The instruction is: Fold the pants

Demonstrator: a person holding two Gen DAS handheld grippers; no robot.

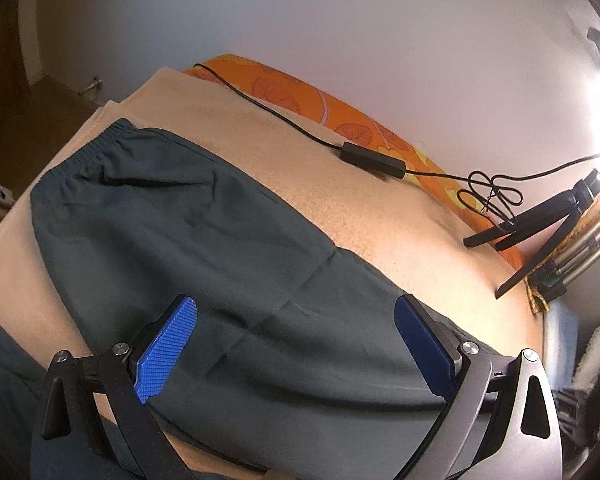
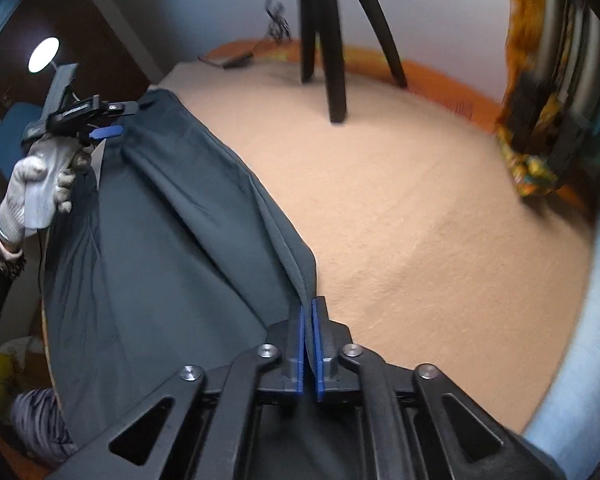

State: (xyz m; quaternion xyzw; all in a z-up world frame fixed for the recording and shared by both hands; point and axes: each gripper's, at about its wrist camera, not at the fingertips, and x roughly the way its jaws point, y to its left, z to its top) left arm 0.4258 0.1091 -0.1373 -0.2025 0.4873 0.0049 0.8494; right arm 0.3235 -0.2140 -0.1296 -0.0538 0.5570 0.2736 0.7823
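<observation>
pants (image 1: 188,232) lie across the peach blanket (image 1: 380,216), a long dark grey-green shape of thin, smooth woven cloth with soft creases. in the left wrist view their long axis runs from the gathered elastic waistband (image 1: 96,140) at the far left toward the near right, where the legs pass under the left gripper (image 1: 296,344). the blanket is fuzzy and flat, with a broad bare stretch beyond the far edge of the pants reaching to an orange patterned sheet (image 1: 300,92) along the white wall. on that far side stand the black legs of a small tripod (image 1: 540,232), and a black cable with an inline box (image 1: 372,164) lies near it, well apart from the pants. the left gripper hangs over the cloth with its ribbed blue pads (image 1: 168,352) spread wide, nothing between them. the right gripper (image 2: 309,344) has its blue pads pressed narrow on a folded edge of the pants (image 2: 160,240), which rises in a ridge. a gloved left hand (image 2: 40,184) holds the other tool's handle.
</observation>
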